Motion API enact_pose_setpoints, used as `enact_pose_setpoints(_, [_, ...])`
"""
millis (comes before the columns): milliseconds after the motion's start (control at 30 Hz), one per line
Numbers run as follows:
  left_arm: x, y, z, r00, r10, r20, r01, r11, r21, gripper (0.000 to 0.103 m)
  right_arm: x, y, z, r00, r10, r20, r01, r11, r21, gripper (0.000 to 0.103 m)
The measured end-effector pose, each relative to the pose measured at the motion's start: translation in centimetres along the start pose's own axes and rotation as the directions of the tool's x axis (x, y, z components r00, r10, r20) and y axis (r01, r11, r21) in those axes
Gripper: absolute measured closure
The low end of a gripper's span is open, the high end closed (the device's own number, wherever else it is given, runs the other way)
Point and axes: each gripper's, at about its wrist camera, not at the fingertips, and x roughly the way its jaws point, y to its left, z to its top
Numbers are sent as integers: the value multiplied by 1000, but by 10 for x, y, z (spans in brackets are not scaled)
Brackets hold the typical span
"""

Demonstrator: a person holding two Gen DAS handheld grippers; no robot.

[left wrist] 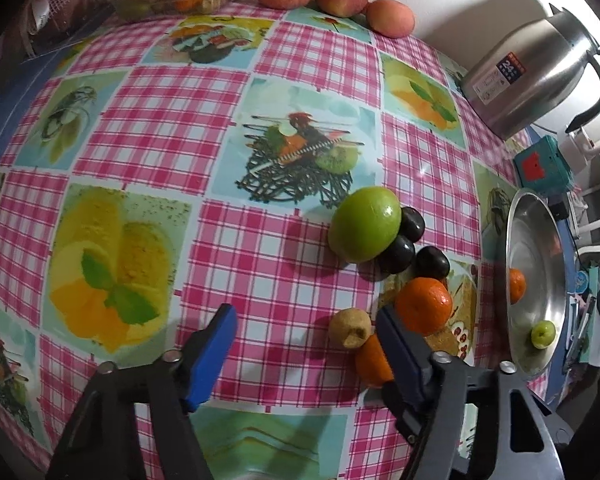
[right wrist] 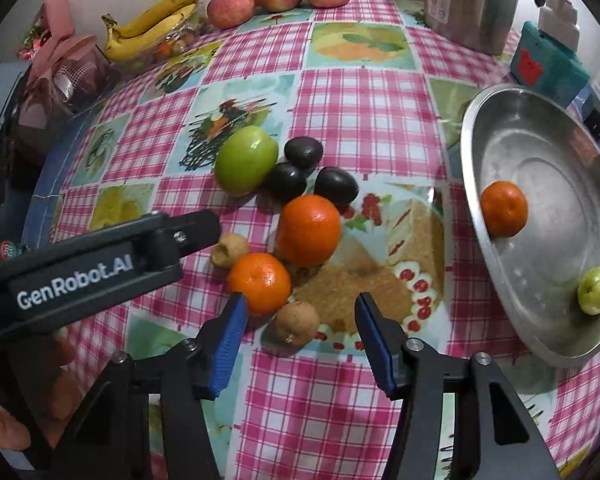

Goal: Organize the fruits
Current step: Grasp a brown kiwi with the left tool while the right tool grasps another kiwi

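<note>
Item: fruit pile, mid desk; sorting into pan at right.

- R gripper: fingers apart, nothing clamped. Brown fruit sits on the desk between them, pads not on it.
- L gripper: fingers apart, only bare desk between. Its right finger is close against a tangerine and a 2nd brown fruit.
- In pan already: 1 tangerine, 1 small green fruit.
- Still loose: green apple, 3 dark plums, big orange.

Risks, my read:
1. Brown fruit is small & round; an off-centre close could squirt it out.
2. R's left finger is near that tangerine; could nudge it, set the pile rolling.
3. L's right finger may shove its neighbours if I drop further.
4. Both tools crowd 1 cluster; collision likely.
</note>
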Motion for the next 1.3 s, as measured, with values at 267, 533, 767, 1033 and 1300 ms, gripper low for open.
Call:
enact_pose_setpoints(267, [15,-8,-2,994,-93,-65,91,995,-26,61,3,0,2,998,50,-29,-50,999,19,52])
enact_pose_setpoints(533, [16,-9,-3,989,-131,-65,128,991,-46,77,-1,-6,0,997,68,-38,-66,997,42,53])
enact_pose_setpoints(767, [9,4,0,993,-109,-37,105,991,-80,77,0,-10,-3,995,71,-64,-68,997,43,57])
enact_pose_setpoints(1033, [0,13,4,995,-103,-10,101,989,-105,77,9,-7,-6,993,48,-104,-46,999,24,76])
enact_pose_setpoints(1300, [-6,14,6,995,-103,15,104,988,-116,77,0,-7,-3,997,47,-67,-45,998,31,77])
